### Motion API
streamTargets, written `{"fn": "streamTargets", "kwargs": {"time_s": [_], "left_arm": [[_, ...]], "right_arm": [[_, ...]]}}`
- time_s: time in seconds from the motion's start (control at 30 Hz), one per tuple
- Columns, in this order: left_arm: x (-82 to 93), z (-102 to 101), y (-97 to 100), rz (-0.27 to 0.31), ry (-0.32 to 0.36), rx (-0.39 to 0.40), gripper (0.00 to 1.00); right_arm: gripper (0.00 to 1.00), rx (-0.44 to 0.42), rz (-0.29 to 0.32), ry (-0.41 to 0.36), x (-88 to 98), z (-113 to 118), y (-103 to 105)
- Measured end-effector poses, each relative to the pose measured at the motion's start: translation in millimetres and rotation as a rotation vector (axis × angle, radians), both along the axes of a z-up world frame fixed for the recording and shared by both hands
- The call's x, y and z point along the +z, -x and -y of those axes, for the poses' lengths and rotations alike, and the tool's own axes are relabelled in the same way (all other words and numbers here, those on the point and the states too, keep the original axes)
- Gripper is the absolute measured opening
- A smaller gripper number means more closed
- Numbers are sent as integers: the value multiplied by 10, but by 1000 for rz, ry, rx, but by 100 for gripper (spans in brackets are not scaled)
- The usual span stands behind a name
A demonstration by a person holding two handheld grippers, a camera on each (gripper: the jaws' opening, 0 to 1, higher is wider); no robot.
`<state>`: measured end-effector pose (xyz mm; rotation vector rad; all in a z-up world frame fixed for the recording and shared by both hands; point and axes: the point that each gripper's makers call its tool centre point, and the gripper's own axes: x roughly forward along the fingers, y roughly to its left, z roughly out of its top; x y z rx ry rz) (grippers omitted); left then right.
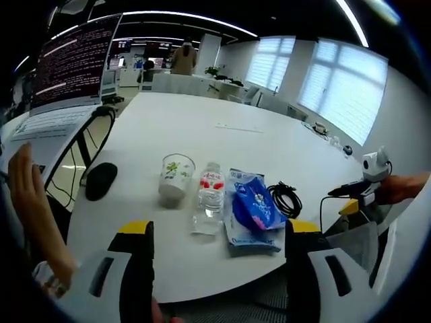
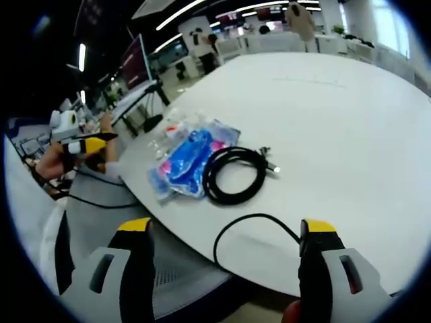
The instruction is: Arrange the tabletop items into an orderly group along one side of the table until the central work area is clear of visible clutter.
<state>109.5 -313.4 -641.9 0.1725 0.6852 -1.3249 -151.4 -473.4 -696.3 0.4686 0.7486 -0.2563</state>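
On the white table (image 1: pixel 202 128) a flower-printed paper cup (image 1: pixel 176 176), a clear water bottle (image 1: pixel 211 195), a blue packet (image 1: pixel 252 208) and a coiled black cable (image 1: pixel 286 200) lie in a row near the front edge. My left gripper (image 1: pixel 219 229) is open, held just short of that edge, facing the bottle and packet. My right gripper (image 2: pixel 225 225) is open too, off the table's edge, facing the cable coil (image 2: pixel 232 175) and blue packet (image 2: pixel 188 161). The bottle (image 2: pixel 168 134) is half hidden behind the packet. Neither gripper touches anything.
A black mouse (image 1: pixel 101 180) lies left of the cup. A monitor (image 1: pixel 74 60) on a stand is at the far left, with a hand (image 1: pixel 27 195) below it. A thin black wire (image 2: pixel 249 229) loops over the table edge (image 2: pixel 175 229). A person (image 1: pixel 183 57) stands far back.
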Motion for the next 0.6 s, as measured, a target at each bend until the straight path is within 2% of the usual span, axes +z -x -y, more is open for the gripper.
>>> {"fn": "streamTargets", "kwargs": {"time_s": [0.6], "left_arm": [[-33,-8,5,-6,-14,5,78]], "right_arm": [[87,-22,3,-13,-28,-5,41]]}}
